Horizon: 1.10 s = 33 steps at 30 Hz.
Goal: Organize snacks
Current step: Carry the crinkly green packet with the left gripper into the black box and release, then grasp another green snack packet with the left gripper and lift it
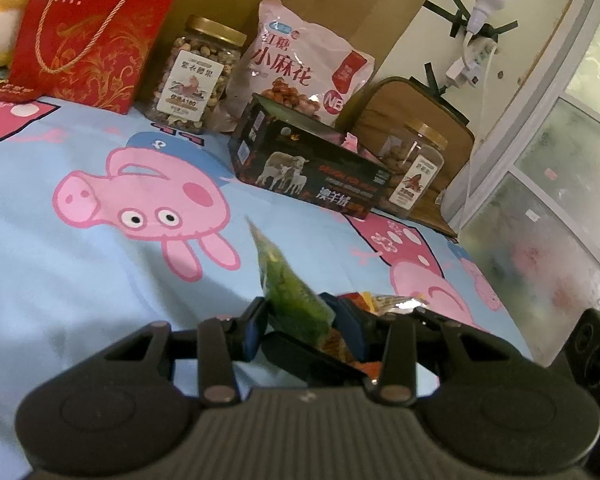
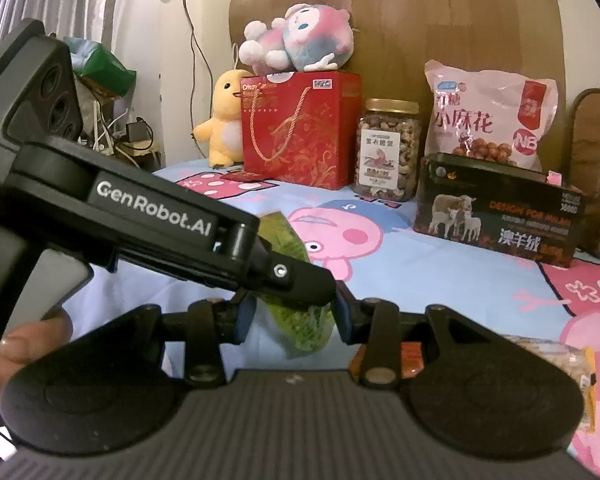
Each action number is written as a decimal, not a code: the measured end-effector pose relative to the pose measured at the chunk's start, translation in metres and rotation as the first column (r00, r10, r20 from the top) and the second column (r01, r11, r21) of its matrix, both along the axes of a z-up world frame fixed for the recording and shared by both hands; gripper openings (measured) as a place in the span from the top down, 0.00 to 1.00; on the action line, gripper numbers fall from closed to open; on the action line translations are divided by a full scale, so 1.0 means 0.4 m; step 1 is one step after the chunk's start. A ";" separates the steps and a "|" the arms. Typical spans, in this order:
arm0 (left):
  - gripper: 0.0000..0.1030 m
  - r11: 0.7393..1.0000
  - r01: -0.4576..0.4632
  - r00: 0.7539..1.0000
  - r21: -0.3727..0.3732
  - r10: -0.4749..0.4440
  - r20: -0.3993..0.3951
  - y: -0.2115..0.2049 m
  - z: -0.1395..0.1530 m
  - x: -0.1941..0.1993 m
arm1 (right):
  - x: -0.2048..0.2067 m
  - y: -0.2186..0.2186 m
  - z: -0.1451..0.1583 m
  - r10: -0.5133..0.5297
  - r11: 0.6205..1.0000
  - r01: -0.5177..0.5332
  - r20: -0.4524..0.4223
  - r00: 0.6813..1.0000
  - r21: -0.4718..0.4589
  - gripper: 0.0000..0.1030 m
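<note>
A green snack packet (image 1: 290, 284) stands up between my left gripper's (image 1: 302, 322) fingers, which are shut on it above the bed sheet. In the right wrist view the same green packet (image 2: 300, 320) lies between my right gripper's (image 2: 296, 316) blue pads, which stand a little apart with the packet between them. The left gripper (image 2: 296, 276) crosses in front from the left, gripping the packet. More small packets (image 1: 392, 304) lie just right of the left gripper, and one packet (image 2: 556, 356) lies at the right.
At the back stand a red gift bag (image 2: 300, 128), a nut jar (image 2: 388, 148), a pink snack bag (image 2: 488, 116), a black box (image 2: 496, 216), a second jar (image 1: 414, 168) and plush toys (image 2: 300, 40). A window (image 1: 560, 200) is at the right.
</note>
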<state>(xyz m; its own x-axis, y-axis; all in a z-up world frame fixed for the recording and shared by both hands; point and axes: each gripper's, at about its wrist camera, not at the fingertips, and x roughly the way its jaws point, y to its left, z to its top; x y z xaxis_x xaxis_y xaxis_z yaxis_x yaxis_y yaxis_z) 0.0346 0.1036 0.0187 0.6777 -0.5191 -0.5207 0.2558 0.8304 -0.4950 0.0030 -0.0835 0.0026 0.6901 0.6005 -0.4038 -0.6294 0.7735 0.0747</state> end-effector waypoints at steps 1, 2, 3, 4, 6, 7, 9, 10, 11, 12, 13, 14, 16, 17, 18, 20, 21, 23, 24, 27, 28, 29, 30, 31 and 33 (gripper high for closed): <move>0.63 1.000 0.003 1.000 0.001 -0.003 0.004 -0.003 0.003 0.001 | 0.000 -0.001 0.002 -0.003 1.000 0.003 0.003 1.000 0.000 0.57; 0.63 1.000 0.006 1.000 0.004 -0.006 0.009 -0.006 0.007 0.002 | 0.000 -0.003 0.004 -0.007 1.000 0.007 0.006 1.000 0.001 0.57; 0.63 1.000 0.010 1.000 0.006 -0.010 0.015 -0.010 0.012 0.004 | 0.000 -0.004 0.006 -0.011 1.000 0.011 0.008 1.000 0.002 0.57; 0.63 1.000 0.014 1.000 0.009 -0.014 0.021 -0.014 0.017 0.005 | 0.001 -0.007 0.009 -0.014 1.000 0.014 0.012 1.000 0.004 0.57; 0.63 1.000 0.024 0.999 0.014 -0.025 0.036 -0.023 0.032 0.011 | 0.001 -0.012 0.016 -0.024 1.000 0.024 0.023 0.999 0.007 0.57; 0.63 0.999 0.030 0.999 0.018 -0.030 0.044 -0.030 0.039 0.014 | 0.002 -0.015 0.021 -0.029 1.000 0.029 0.032 0.999 0.008 0.57; 0.63 0.999 0.043 0.997 0.029 -0.045 0.060 -0.043 0.054 0.023 | 0.008 -0.023 0.031 -0.041 0.999 0.040 0.045 0.998 0.012 0.57; 0.63 0.998 0.049 0.996 0.033 -0.051 0.067 -0.050 0.060 0.027 | 0.011 -0.028 0.037 -0.048 0.999 0.047 0.052 0.998 0.015 0.57; 0.63 0.998 0.056 0.996 0.037 -0.058 0.074 -0.058 0.066 0.033 | 0.015 -0.034 0.041 -0.056 0.998 0.055 0.058 0.997 0.018 0.57; 0.63 0.997 0.061 0.995 0.039 -0.064 0.079 -0.065 0.071 0.039 | 0.019 -0.040 0.045 -0.063 0.998 0.062 0.064 0.996 0.020 0.57; 0.63 0.997 0.065 0.994 0.040 -0.068 0.083 -0.072 0.073 0.042 | 0.023 -0.045 0.047 -0.070 0.997 0.069 0.067 0.995 0.022 0.57; 0.62 0.997 0.069 0.993 0.043 -0.073 0.089 -0.080 0.076 0.044 | 0.027 -0.051 0.050 -0.079 0.997 0.077 0.068 0.995 0.025 0.57; 0.62 0.996 0.078 0.992 0.047 -0.082 0.096 -0.092 0.080 0.048 | 0.032 -0.062 0.054 -0.093 0.995 0.091 0.072 0.993 0.028 0.57; 0.62 0.995 0.082 0.991 0.050 -0.087 0.100 -0.097 0.082 0.050 | 0.033 -0.066 0.055 -0.099 0.995 0.097 0.076 0.992 0.027 0.57; 0.62 0.995 0.086 0.991 0.051 -0.091 0.101 -0.100 0.082 0.053 | 0.034 -0.070 0.056 -0.104 0.994 0.102 0.080 0.991 0.026 0.57; 0.62 0.995 0.092 0.991 0.046 -0.096 0.095 -0.103 0.079 0.060 | 0.038 -0.076 0.057 -0.111 0.994 0.109 0.080 0.991 0.027 0.57; 0.62 0.995 0.093 0.991 0.045 -0.097 0.091 -0.104 0.076 0.062 | 0.040 -0.078 0.056 -0.114 0.993 0.112 0.077 0.990 0.027 0.57; 0.62 0.995 0.092 0.993 0.043 -0.095 0.073 -0.100 0.066 0.066 | 0.043 -0.079 0.050 -0.116 0.993 0.114 0.067 0.991 0.024 0.57; 0.62 0.995 0.094 0.993 0.035 -0.096 0.062 -0.094 0.060 0.069 | 0.044 -0.077 0.047 -0.111 0.994 0.110 0.061 0.992 0.020 0.57; 0.61 0.998 0.062 0.998 0.004 -0.063 0.033 -0.056 0.047 0.077 | 0.050 -0.076 0.042 -0.080 0.997 0.080 0.050 0.996 -0.003 0.57; 0.62 0.999 0.042 0.999 -0.012 -0.042 0.024 -0.035 0.045 0.079 | 0.052 -0.084 0.044 -0.087 0.996 0.087 0.050 0.995 -0.001 0.57; 0.62 0.999 0.027 1.000 -0.026 -0.027 0.011 -0.017 0.042 0.081 | 0.057 -0.093 0.045 -0.085 0.996 0.085 0.040 0.996 -0.004 0.57; 0.62 0.999 0.013 1.000 -0.039 -0.013 -0.002 0.001 0.038 0.082 | 0.060 -0.103 0.044 -0.084 0.996 0.084 0.030 0.996 -0.007 0.57; 0.62 0.999 0.001 1.000 -0.050 -0.002 -0.016 0.018 0.033 0.083 | 0.060 -0.114 0.043 -0.087 0.996 0.087 0.026 0.996 -0.011 0.57; 0.59 0.997 -0.003 0.999 -0.073 -0.001 -0.044 0.040 0.021 0.082 | 0.051 -0.132 0.035 -0.082 0.996 0.082 0.022 0.996 -0.028 0.57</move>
<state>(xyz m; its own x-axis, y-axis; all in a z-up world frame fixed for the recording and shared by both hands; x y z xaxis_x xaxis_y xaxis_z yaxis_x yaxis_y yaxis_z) 0.0675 0.1197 0.0270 0.6558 -0.5562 -0.5105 0.2319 0.7919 -0.5649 0.0233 -0.1364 0.0168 0.7449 0.5297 -0.4056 -0.5647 0.8243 0.0394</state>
